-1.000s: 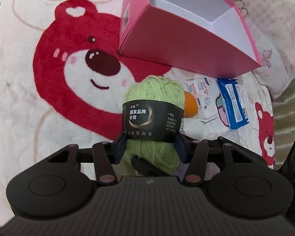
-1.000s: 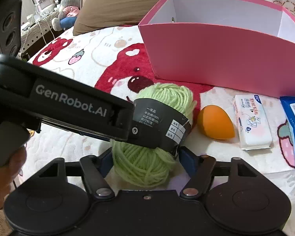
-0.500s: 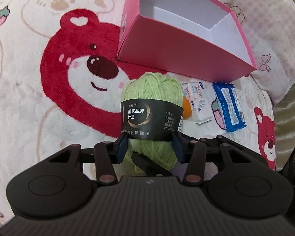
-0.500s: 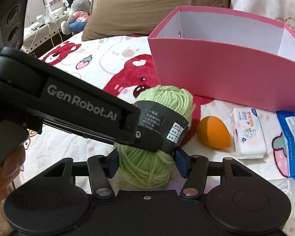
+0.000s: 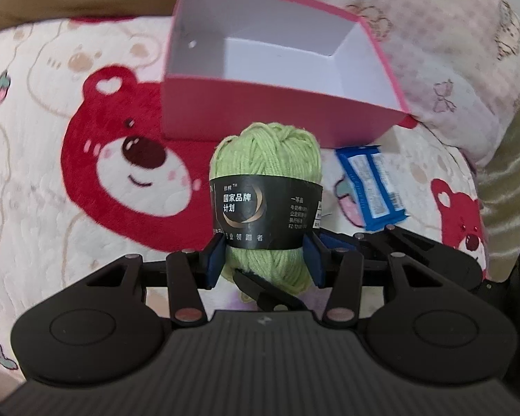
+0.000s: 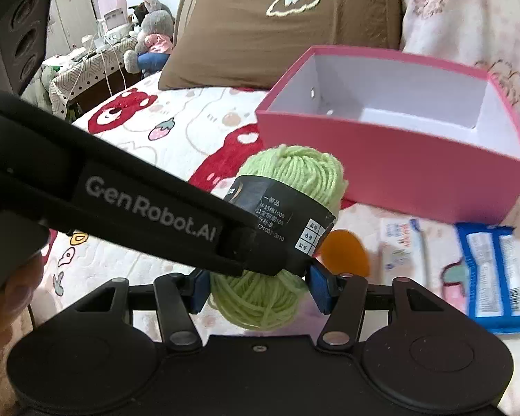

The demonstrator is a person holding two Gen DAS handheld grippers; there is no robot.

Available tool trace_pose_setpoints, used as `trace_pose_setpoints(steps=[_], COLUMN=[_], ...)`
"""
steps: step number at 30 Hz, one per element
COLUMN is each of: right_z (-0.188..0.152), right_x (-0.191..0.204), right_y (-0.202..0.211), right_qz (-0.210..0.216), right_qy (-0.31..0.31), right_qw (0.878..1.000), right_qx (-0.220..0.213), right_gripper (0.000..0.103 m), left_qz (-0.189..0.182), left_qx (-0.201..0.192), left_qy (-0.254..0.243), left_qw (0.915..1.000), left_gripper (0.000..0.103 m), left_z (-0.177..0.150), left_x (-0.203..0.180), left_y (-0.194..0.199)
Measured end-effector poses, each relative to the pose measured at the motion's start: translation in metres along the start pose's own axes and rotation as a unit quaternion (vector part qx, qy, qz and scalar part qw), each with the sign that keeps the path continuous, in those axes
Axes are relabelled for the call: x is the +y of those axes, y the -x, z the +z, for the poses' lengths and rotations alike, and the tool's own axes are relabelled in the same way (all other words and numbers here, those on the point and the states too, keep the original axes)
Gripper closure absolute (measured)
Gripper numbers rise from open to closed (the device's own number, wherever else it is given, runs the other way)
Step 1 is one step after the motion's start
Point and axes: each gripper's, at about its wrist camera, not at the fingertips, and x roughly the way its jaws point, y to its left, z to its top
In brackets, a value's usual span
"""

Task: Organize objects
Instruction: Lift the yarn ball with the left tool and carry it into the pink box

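Note:
A light green yarn ball with a black paper band hangs above the bear-print blanket, held from two sides. My left gripper is shut on it at the band, its blue pads pressing both flanks. My right gripper is shut on the ball's lower end. In the right wrist view the left gripper's black body crosses in front and hides part of the ball. Just beyond the ball stands an open pink box, white inside, with nothing in it.
An orange egg-shaped sponge, a white tissue pack and a blue packet lie on the blanket right of the ball. A brown pillow sits behind the box. A hand holds the left gripper.
Both grippers have risen with the yarn ball, lifting it off the blanket. The right jaws narrowed onto its lower end. More of the box's inside shows now.

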Motion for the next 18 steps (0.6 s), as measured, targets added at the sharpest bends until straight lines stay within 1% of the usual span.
trace_pose_setpoints(steps=[3,11,14,18], right_z=[0.002,0.015,0.021,0.034], right_x=[-0.007,-0.023,-0.028,-0.037], right_y=[0.016,0.052,0.061,0.069], right_qz=[-0.004,-0.021,-0.024,-0.026], right_qy=[0.005,0.019,0.023,0.026], right_qw=[1.000,0.999,0.999,0.999], right_qx=[-0.010,-0.027,-0.030,-0.033], right_gripper=[0.041,0.041,0.041,0.041], left_qz=[0.002,-0.011,-0.016,-0.031], left_qx=[-0.005,-0.006,-0.005,-0.003], left_qy=[-0.017,-0.054,-0.061,-0.056], left_qw=[0.9998,0.9985,0.9980,0.9980], left_gripper=[0.056,0.056,0.056,0.056], left_z=[0.003,0.016,0.024,0.039], left_x=[-0.018,-0.054,-0.062,-0.069], left_y=[0.008,0.021,0.023,0.027])
